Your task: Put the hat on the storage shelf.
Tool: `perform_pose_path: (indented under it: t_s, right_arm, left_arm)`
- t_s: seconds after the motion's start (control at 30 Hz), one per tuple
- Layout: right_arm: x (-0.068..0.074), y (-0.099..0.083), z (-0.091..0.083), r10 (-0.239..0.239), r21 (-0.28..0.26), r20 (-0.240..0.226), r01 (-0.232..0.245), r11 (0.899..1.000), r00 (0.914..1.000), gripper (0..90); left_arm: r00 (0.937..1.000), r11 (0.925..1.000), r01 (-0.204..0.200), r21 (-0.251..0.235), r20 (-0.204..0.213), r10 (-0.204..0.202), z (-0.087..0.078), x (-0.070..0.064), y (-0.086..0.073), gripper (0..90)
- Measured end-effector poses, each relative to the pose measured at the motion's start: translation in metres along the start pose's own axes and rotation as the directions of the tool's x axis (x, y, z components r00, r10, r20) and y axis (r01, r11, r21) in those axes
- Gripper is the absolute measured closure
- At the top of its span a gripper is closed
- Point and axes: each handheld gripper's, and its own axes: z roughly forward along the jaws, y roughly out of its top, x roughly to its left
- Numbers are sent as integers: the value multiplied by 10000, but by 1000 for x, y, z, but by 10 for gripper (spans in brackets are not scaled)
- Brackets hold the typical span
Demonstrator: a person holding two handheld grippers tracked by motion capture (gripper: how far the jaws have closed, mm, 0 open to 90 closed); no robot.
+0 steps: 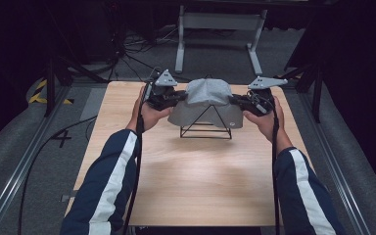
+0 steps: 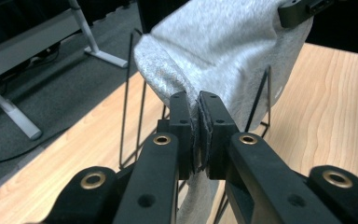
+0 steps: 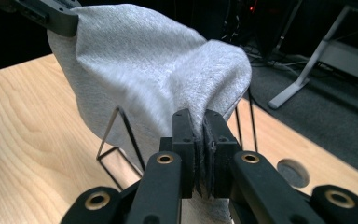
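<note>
Soft matt grey cloth [image 1: 206,100], thin black wire stand [image 1: 205,131], smooth pale wooden table [image 1: 196,176].

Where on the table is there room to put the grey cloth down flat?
The widest bare wood of the table lies between the wire stand and the near edge, between the two sleeves. The far middle is crowded: the cloth drapes the stand, with the left gripper and right gripper shut on its sides.

Left gripper [image 2: 199,105]: jaws pinched on grey cloth's edge
Grey cloth [image 2: 223,51]: draped over black wire stand [image 2: 133,93]
Right gripper [image 2: 303,9]: touches cloth's far side
Wooden table [image 2: 326,116]: carries stand
</note>
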Motion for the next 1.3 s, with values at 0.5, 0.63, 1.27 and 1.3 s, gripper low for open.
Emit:
perform_pose_path:
  t_s: [0.5,0.63,1.27,1.3]
  right_arm:
    - [2,-39,18,354,786,-38,-350,9963,9994,850]
    - [1,-48,23,461,950,-20,-457,9944,9989,850]
    - [-5,-86,49,1093,1545,183,-1108,9818,9938,848]
    - [-6,-87,50,1156,1546,206,-1174,9810,9931,847]
  left_arm:
    - [9996,9970,289,713,-66,-285,27,-6,-40,850]
    - [9994,9954,353,888,-53,-350,33,-6,-48,850]
    - [9993,9871,351,1560,56,-365,62,-11,-72,853]
    - [9992,9869,378,1570,33,-388,63,-11,-72,853]
